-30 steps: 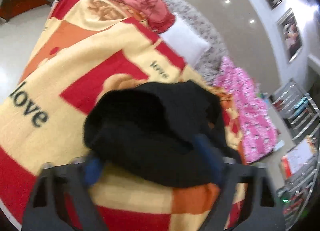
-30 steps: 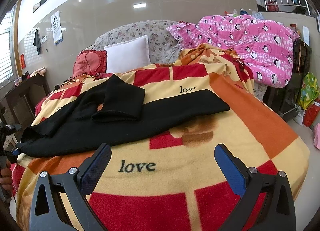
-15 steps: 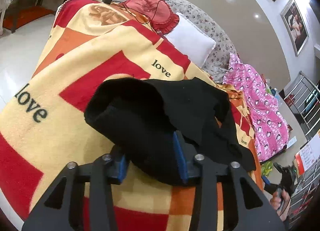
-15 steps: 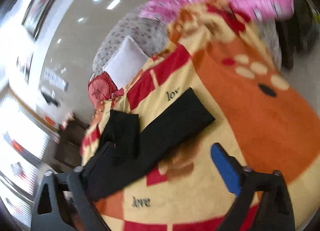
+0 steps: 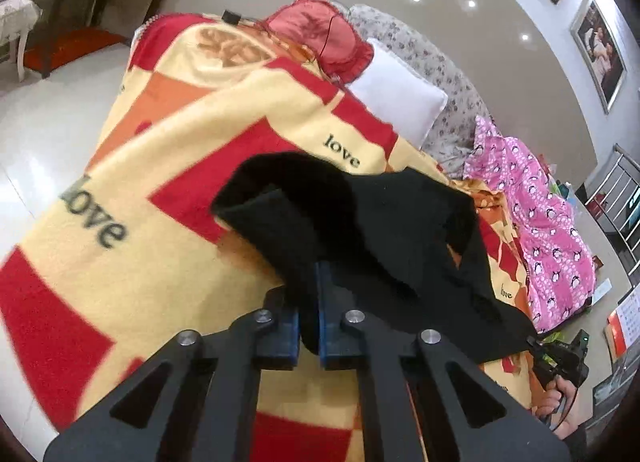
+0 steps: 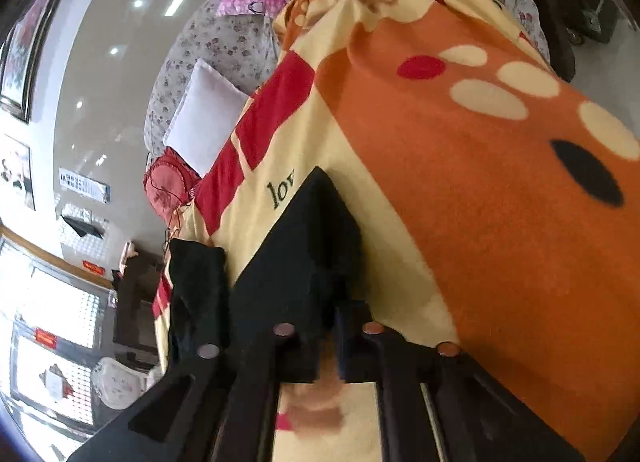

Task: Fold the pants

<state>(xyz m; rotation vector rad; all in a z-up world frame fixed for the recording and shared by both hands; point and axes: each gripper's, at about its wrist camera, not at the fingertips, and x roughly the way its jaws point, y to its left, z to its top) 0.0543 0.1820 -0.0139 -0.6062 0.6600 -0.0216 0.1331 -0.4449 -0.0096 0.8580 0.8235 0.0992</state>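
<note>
Both grippers' fingers pinched tight — left gripper (image 5: 308, 314), right gripper (image 6: 328, 326) — each gripping black pants (image 5: 372, 222).

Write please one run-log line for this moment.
task: fold pants | left gripper: shut on black pants | right gripper: shut on black pants, other end | surface: love blanket

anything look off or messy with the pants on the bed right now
One leg of the black pants is flipped back over itself instead of lying straight, and the waist end is bunched up in the left gripper. Nothing looks damaged.
</note>
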